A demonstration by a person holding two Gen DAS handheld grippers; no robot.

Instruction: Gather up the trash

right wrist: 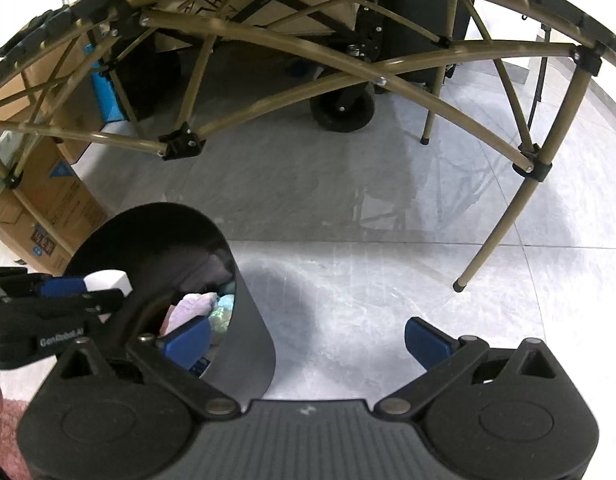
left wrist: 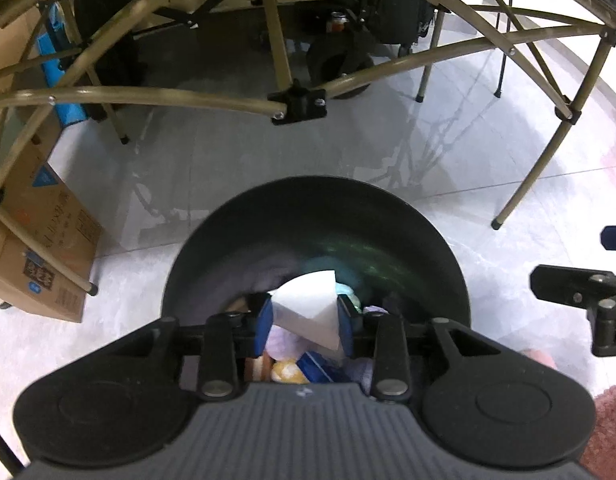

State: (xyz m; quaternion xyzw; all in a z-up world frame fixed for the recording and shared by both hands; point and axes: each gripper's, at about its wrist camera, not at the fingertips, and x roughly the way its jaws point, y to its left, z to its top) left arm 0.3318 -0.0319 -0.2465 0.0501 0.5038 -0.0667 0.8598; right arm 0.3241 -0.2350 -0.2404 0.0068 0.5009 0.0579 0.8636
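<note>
A black round trash bin [left wrist: 268, 232] stands on the grey tiled floor, with several crumpled pieces of trash in its bottom. My left gripper [left wrist: 304, 320] hangs over the bin's mouth, pointing steeply down, its blue pads shut on a white folded piece of paper [left wrist: 308, 300]. The right wrist view shows that gripper [right wrist: 84, 292] from the side with the white paper [right wrist: 108, 280] over the bin [right wrist: 248, 340]. To the right of the bin my right gripper [right wrist: 308, 340] stands wide open over bare floor, with nothing between its fingers.
A folding table's olive metal legs and braces [left wrist: 292, 100] arch overhead and stand on the floor [right wrist: 460, 284]. Cardboard boxes [left wrist: 48, 240] sit at the left. A black cart wheel [right wrist: 342, 110] is behind. A pink rug [left wrist: 612, 432] lies at the near right.
</note>
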